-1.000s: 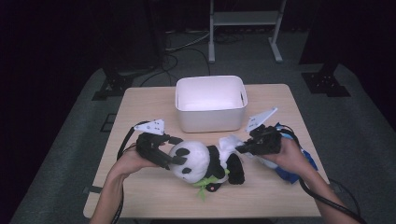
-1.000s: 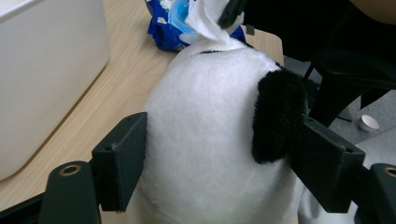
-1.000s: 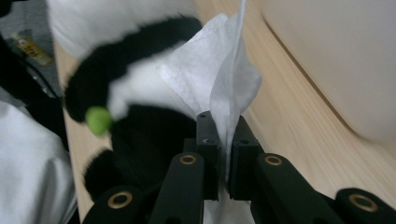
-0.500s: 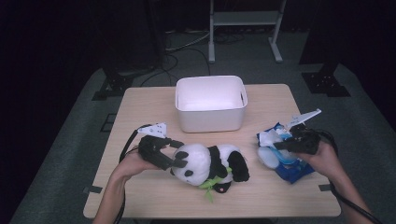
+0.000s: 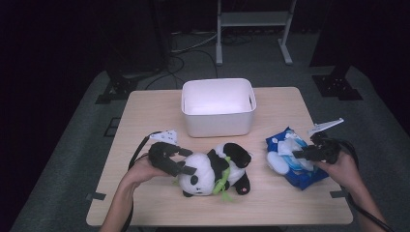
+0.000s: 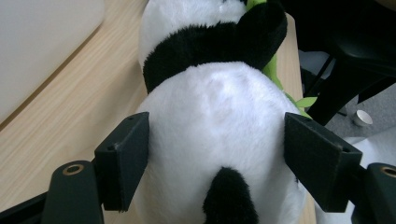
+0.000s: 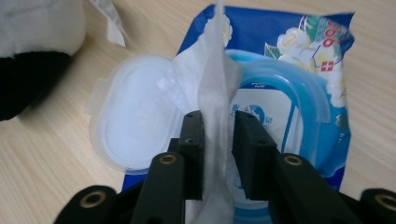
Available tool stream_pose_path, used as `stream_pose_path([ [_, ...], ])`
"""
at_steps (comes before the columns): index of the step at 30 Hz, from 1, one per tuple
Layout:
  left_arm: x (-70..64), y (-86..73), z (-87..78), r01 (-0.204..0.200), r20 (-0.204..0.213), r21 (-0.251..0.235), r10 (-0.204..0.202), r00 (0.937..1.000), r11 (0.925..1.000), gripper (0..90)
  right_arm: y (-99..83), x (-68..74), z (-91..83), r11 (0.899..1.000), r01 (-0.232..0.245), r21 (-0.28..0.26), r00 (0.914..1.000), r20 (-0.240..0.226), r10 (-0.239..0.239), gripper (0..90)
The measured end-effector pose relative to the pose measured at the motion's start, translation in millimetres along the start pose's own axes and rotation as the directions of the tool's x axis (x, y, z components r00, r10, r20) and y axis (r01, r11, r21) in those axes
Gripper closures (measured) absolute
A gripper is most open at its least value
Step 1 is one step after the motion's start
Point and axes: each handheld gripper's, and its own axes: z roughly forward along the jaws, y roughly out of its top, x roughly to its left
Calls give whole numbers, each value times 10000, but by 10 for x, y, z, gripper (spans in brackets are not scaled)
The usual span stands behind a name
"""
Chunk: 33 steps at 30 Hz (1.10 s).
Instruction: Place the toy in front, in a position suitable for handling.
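on the table, a thin, limp wipe is being pinched by the right gripper; a soft panda is being straddled by the open left gripper.

We see two bare forearms with no sleeves, each hand around a black gripper. The left gripper carries a pale grey three-cornered plate and trails a black cable. The right gripper has the same plate and cable. Brass-ringed holes sit low in both gripper views.
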Motion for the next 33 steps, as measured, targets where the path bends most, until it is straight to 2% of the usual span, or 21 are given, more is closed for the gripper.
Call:
stream_pose_path([
  [6,-6,16,-16,-14,-198,58,15,9998,10000,240,90,76,-131,9995,286,-145,9995,98,-285,661],
  [15,7,28,-39,-39,-459,70,42,9989,10000,240,215,221,-165,9962,849,-198,9964,106,-847,650],
  [21,17,58,-46,-108,-572,65,111,9983,9999,245,294,348,-132,9922,1163,-448,9923,-370,-1180,649],
  [28,8,129,-36,-293,-777,340,319,9965,9990,247,394,604,8,9813,1836,-580,9760,-1084,-1890,643],
  [30,10,134,-28,-337,-813,413,370,9960,9986,274,427,674,44,9775,2019,-602,9703,-1237,-2080,637],
  [33,15,135,-19,-365,-813,468,402,9959,9982,275,491,797,100,9679,2421,-670,9562,-1526,-2497,637],
])
